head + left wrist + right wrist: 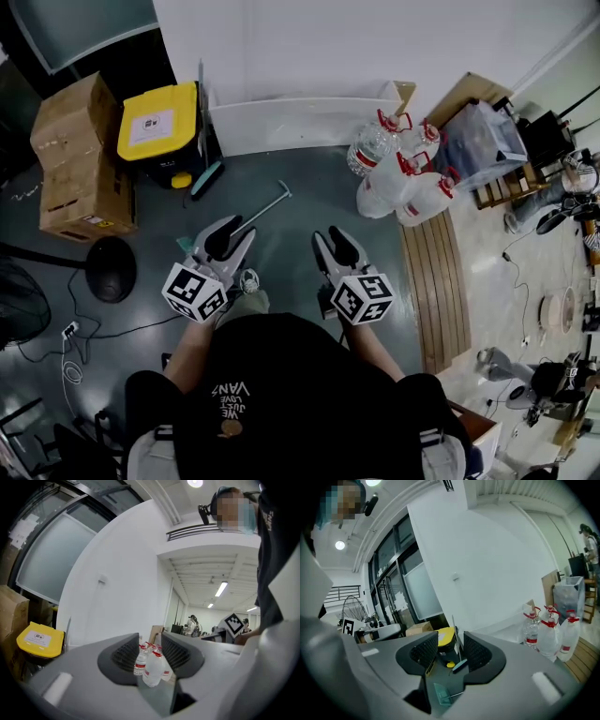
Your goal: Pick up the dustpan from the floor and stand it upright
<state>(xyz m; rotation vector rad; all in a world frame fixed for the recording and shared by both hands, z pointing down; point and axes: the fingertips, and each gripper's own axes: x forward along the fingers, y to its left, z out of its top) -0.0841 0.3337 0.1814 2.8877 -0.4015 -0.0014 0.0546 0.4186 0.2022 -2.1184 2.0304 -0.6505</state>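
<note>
The dark grey floor [291, 234] runs up to a white wall. At the floor's far left edge stand stacked cardboard boxes [80, 159] and a bin with a yellow lid [159, 122]. A cluster of large water bottles [398, 173] with red caps sits toward the far right edge.

The person holds both grippers side by side over the middle of the floor. The left gripper [230, 230] has its jaws spread apart with nothing between them; only the distant bottles show through the gap. The right gripper [333, 239] is likewise released and empty.

The dustpan [261, 204] lies flat on the floor. Its teal pan peeks out just beside the left gripper's left jaw, and its long metal handle slants away toward the wall, ahead of and between the two grippers. In the right gripper view the dustpan [439, 694] lies low, below the jaws. A teal broom [208, 178] leans by the bin.
</note>
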